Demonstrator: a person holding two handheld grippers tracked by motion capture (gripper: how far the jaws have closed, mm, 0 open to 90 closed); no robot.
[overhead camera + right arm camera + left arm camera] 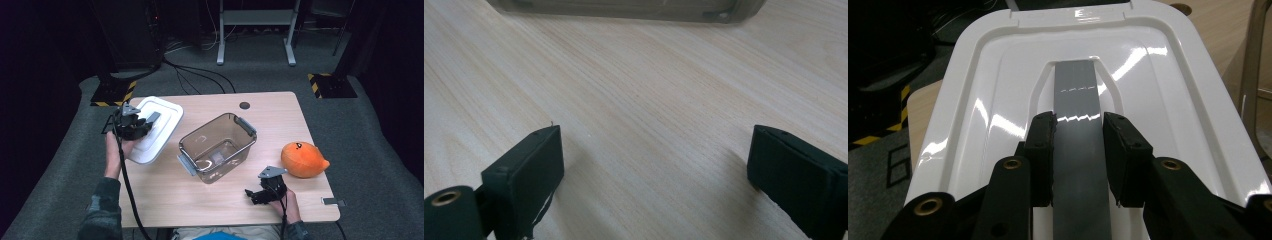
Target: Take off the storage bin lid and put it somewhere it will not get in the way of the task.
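Now the left gripper (1078, 150) clamps the handle (1079, 115) of the white lid (155, 129); the right gripper (654, 165) rests on the table (634, 90), jaws apart.

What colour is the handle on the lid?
Grey, on a white lid; the handle shows best in the left gripper view.

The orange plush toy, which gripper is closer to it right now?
Right. The right gripper rests on the table just in front and left of the orange plush toy; the left gripper is across the table, clamped on the white lid's grey handle.
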